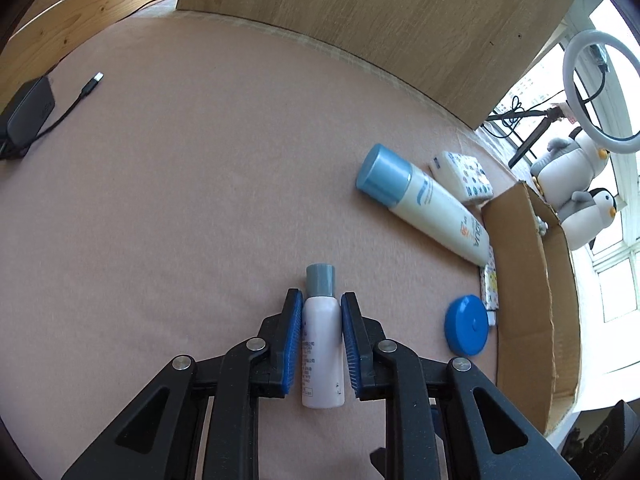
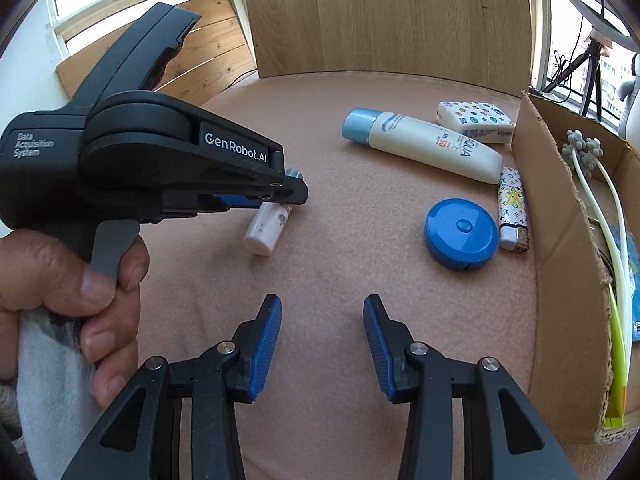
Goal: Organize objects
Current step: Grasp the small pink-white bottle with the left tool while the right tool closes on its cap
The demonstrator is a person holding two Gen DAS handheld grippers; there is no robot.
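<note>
My left gripper (image 1: 321,344) has its pads closed on the small bottle (image 1: 322,354), lying flat on the mat (image 1: 180,200), gripped mid-body for a balanced lift. Right gripper (image 2: 322,346) hangs wide open, empty. Cardboard box (image 1: 520,280) sits right, likely destination.

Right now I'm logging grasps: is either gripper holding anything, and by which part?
The left gripper clamps the small white bottle with a grey-blue cap around its body, below the cap. The right gripper is open, empty.

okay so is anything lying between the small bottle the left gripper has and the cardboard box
Yes. The blue round case and the lighter lie on the cloth between the small bottle and the cardboard box. Lifted over them, nothing visible blocks it.
</note>
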